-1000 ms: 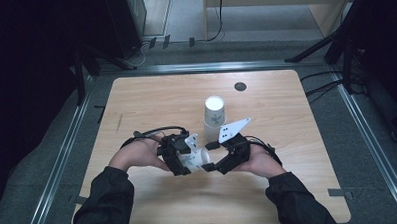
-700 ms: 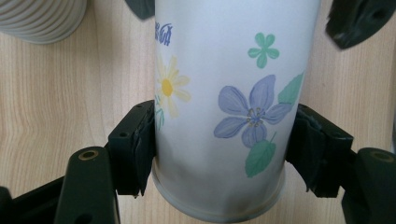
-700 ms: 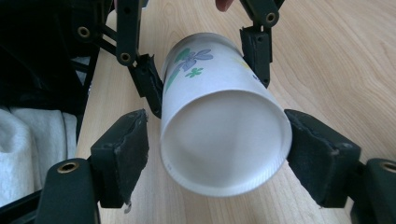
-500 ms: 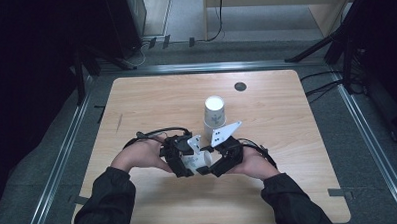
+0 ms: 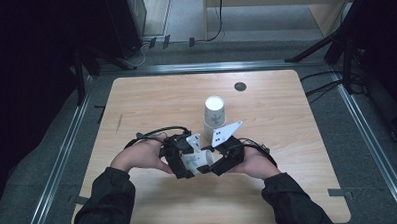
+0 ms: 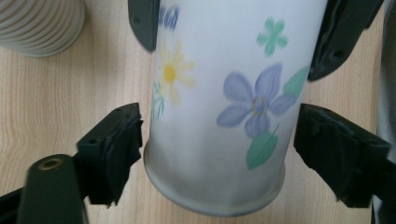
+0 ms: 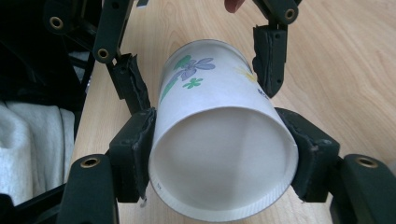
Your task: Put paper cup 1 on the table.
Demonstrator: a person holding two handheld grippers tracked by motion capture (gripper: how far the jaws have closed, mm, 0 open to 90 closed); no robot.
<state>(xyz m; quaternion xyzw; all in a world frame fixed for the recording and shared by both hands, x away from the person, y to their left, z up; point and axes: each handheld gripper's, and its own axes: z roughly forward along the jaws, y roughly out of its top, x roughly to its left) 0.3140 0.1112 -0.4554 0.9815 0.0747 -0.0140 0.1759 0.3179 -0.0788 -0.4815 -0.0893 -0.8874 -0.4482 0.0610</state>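
Over the pale wooden table [image 5: 289, 189], a white paper cup painted with blue and yellow flowers [image 5: 195, 161] lies on its side between a person's two hand-held grippers. The right gripper [image 7: 223, 149], jaws just closing, clamps the cup near its open rim. The left gripper [image 6: 219, 140], jaws just opening, stands clear around the base. A stack of white paper cups [image 5: 214, 114] stands upright just beyond.
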